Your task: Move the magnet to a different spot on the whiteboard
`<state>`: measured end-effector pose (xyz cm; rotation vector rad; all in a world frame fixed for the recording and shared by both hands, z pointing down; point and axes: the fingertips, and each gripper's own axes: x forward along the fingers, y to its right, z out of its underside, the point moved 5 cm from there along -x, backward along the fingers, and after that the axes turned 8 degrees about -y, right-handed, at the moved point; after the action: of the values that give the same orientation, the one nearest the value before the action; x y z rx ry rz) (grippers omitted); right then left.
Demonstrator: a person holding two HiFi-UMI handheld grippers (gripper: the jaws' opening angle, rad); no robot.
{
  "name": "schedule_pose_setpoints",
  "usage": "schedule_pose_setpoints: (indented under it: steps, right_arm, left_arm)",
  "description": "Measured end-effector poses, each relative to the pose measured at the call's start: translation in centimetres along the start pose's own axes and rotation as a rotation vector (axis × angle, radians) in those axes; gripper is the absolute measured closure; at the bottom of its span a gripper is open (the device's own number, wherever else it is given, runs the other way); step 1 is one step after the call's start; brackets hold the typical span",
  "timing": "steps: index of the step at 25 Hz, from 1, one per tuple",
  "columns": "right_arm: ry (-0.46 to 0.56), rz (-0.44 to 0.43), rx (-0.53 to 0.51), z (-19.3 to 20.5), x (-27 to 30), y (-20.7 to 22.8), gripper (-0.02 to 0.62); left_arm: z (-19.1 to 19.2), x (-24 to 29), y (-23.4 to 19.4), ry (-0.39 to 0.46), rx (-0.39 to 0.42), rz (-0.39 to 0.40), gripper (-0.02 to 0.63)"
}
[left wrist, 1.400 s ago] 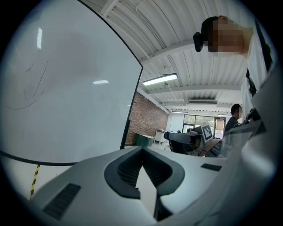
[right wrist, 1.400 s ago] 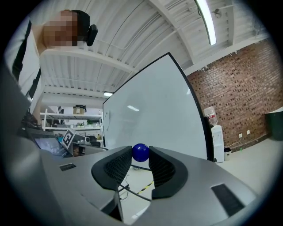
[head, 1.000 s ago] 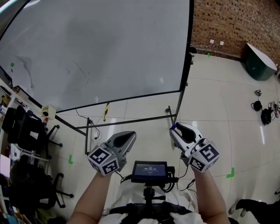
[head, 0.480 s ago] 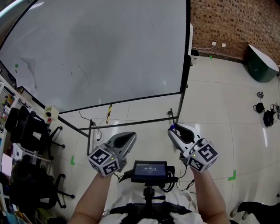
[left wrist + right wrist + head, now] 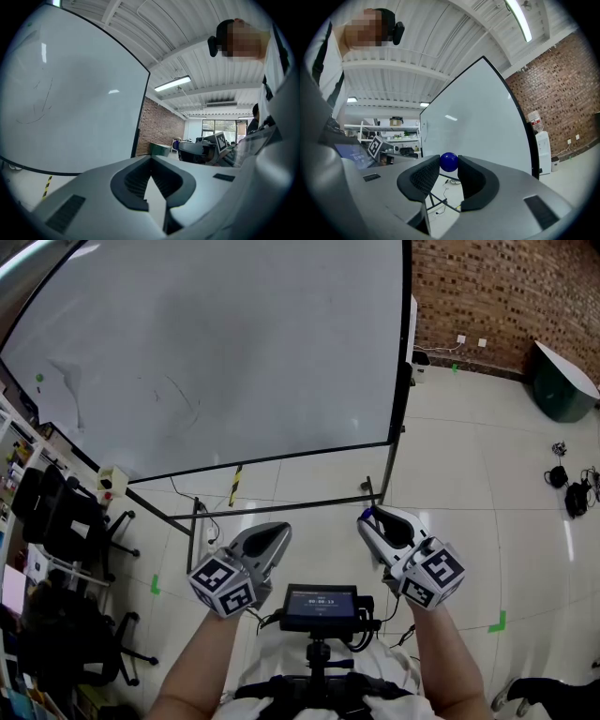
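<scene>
Whiteboard [image 5: 234, 352] stands on a glossy tiled floor [image 5: 469, 456], brick wall [image 5: 506, 287] beyond.
Right gripper [image 5: 373, 517] jaws clamp a blue magnet [image 5: 449, 162]; left gripper [image 5: 151, 159] jaws are closed together, empty.

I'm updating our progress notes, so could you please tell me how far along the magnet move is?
Done: the blue magnet is off the whiteboard, pinched between the jaw tips of the right gripper. In hand: that gripper holds it level, well short of the board. Left: bring it up and set it on a new spot. The left gripper is shut and empty.
</scene>
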<state>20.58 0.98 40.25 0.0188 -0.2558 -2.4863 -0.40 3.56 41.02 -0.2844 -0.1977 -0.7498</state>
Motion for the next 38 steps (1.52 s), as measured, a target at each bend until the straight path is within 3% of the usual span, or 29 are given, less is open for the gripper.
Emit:
schedule_pose_setpoints:
  steps: [13,20,38]
  right_arm:
    - [0.005,0.007,-0.002,0.1,-1.4,0.0,0.443]
    - [0.019,0.018,0.006,0.1,-2.5,0.1,0.443]
    - [-0.004,-0.061,-0.010,-0.2,2.0,-0.9,0.443]
  left_arm:
    - [0.5,0.5,0.4,0.004,-0.030,-0.020,0.571]
    - [0.1,0.7,2.1,-0.018,0.010,-0.012,0.571]
    - [1.6,-3.6,-1.3,0.023,-0.065,-0.135,0.571]
